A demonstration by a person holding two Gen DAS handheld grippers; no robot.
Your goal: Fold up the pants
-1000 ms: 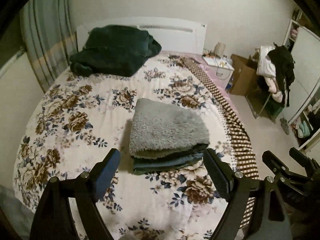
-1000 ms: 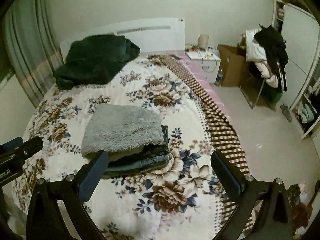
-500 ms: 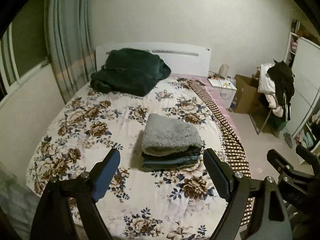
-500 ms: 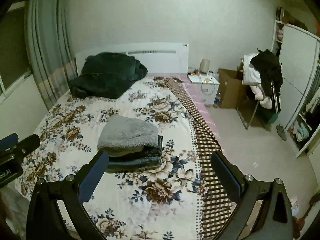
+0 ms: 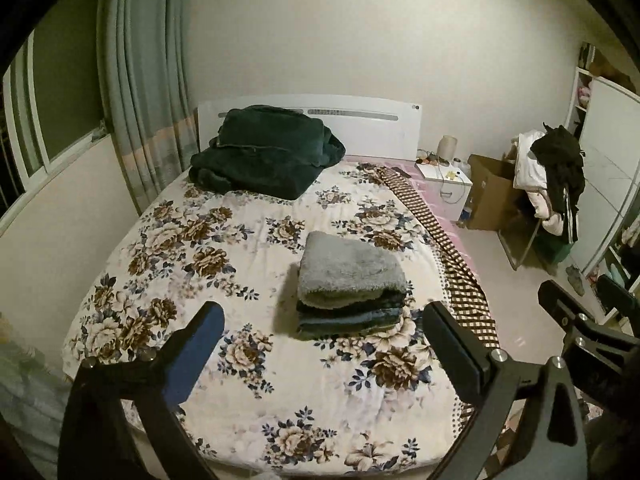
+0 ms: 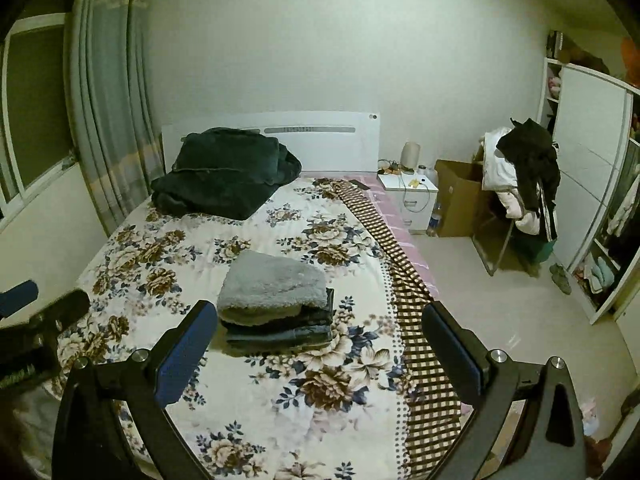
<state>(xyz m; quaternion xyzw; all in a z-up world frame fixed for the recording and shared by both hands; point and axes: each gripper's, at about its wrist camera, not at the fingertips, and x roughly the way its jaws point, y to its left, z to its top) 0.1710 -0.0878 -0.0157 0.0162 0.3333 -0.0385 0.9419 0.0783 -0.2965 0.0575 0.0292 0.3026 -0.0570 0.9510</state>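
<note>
A folded stack of pants (image 5: 350, 268) lies in the middle of the flowered bed (image 5: 200, 260): a grey fleecy pair on top of darker pairs (image 6: 280, 332). My left gripper (image 5: 323, 316) hovers well back from the stack, above the foot of the bed. Its jaws are opening and nothing is between them. My right gripper (image 6: 320, 312) is likewise held away from the stack, open and empty. Each gripper also shows at the edge of the other's view: the right gripper (image 5: 580, 320) and the left gripper (image 6: 40, 320).
A dark green blanket (image 5: 264, 152) is heaped by the white headboard. A checked cloth (image 6: 404, 280) runs along the bed's right edge. Right of the bed are a white nightstand (image 6: 412, 196), a cardboard box (image 6: 456, 200), a clothes-laden rack (image 6: 524, 176) and a wardrobe (image 6: 592, 184). Curtains (image 5: 140, 80) hang on the left.
Both grippers have drawn back and risen from the bed, so the stack looks smaller and farther. The left jaws have spread wider. The stack itself has not moved.
</note>
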